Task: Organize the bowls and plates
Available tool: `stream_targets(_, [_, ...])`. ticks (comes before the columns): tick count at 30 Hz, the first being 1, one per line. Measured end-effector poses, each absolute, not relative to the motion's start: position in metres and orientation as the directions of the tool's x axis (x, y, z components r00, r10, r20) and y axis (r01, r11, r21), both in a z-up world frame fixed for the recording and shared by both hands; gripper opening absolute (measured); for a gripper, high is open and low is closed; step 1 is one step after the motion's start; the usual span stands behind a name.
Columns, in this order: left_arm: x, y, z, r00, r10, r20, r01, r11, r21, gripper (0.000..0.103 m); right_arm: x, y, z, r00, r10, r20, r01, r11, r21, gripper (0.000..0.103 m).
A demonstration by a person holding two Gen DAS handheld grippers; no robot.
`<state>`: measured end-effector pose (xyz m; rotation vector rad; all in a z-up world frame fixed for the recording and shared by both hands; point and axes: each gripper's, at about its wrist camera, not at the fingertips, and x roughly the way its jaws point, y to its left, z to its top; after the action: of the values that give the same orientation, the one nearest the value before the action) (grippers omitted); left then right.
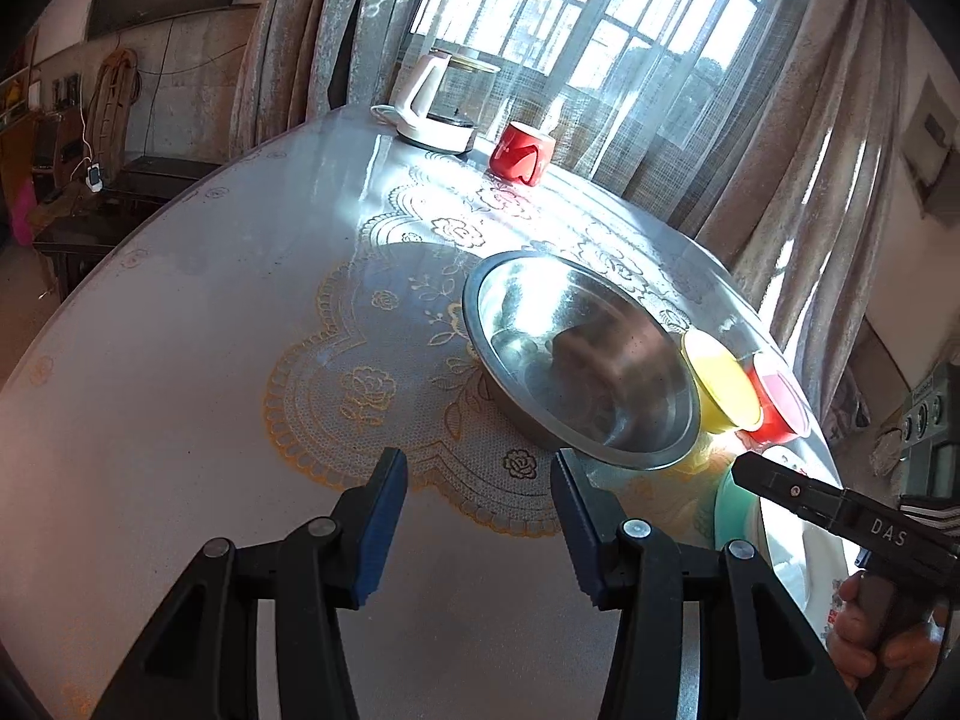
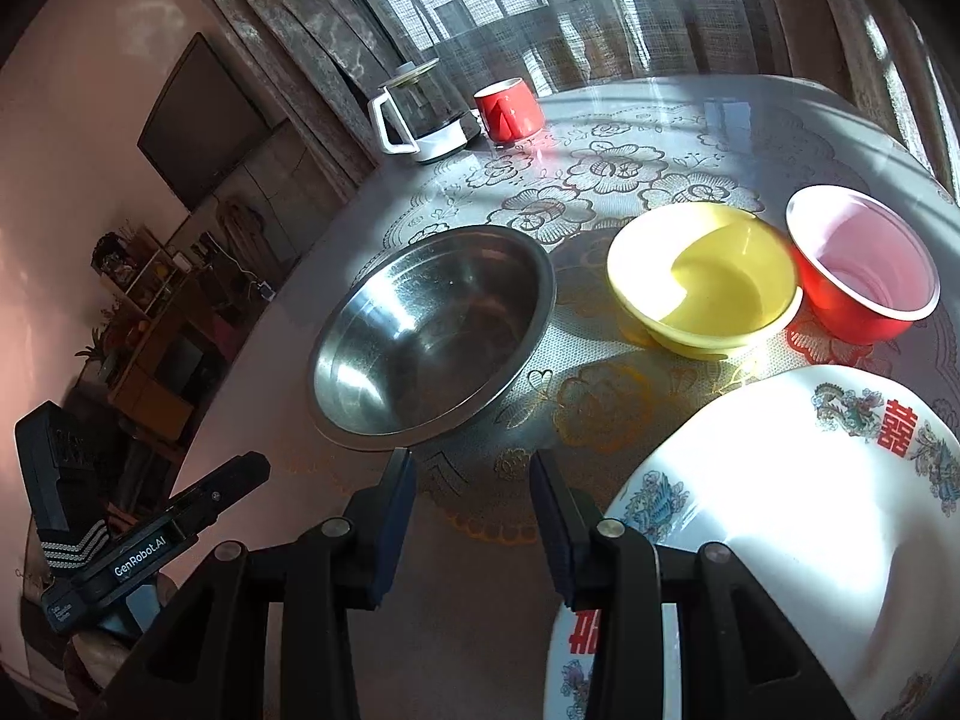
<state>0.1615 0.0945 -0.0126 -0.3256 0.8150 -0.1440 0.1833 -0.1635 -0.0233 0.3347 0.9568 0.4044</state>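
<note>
On the table [image 2: 750,114], a metal bowl [image 2: 429,333] sits left of a second bowl [image 2: 705,279], with a third bowl [image 2: 864,264] touching, it seems, that one's right side. A plate [image 2: 798,510] lies nearer, before those two. Far behind, at the table's back edge, a kettle [image 2: 420,114] stands just left of a mug [image 2: 509,108], before the curtains [image 2: 600,18].

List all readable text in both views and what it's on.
"DAS": side of the right claw, seen from the left wrist view.
"GenRobot.AI": side of the left claw, seen from the right wrist view.
Small label below "GenRobot.AI": too small to read.
"囍" in red: rim of the white plate; a second red mark at its near edge is partly hidden.
Nothing else is readable.
</note>
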Motion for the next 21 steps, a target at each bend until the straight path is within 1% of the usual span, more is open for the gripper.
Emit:
stream_targets(9, [0.196,0.094,-0.008,0.69,-0.276,-0.669,-0.006,0.923,-0.386,0.05,0.212,-0.163,-0.027,0.501,0.456,-0.735,-0.127,0.879,0.459,0.041])
stream_targets(18, [0.225,0.092,-0.014,0.677,-0.282,-0.68,-0.018,0.917,-0.398,0.049,0.241,-0.153,-0.04,0.469,0.425,-0.774,-0.065,0.891,0.45,0.041])
stream_targets(21, [0.232,0.089,-0.02,0.667,-0.274,-0.693,-0.018,0.924,-0.383,0.048,0.247,-0.15,-0.043,0.458,0.419,-0.784,-0.059,0.894,0.443,0.041])
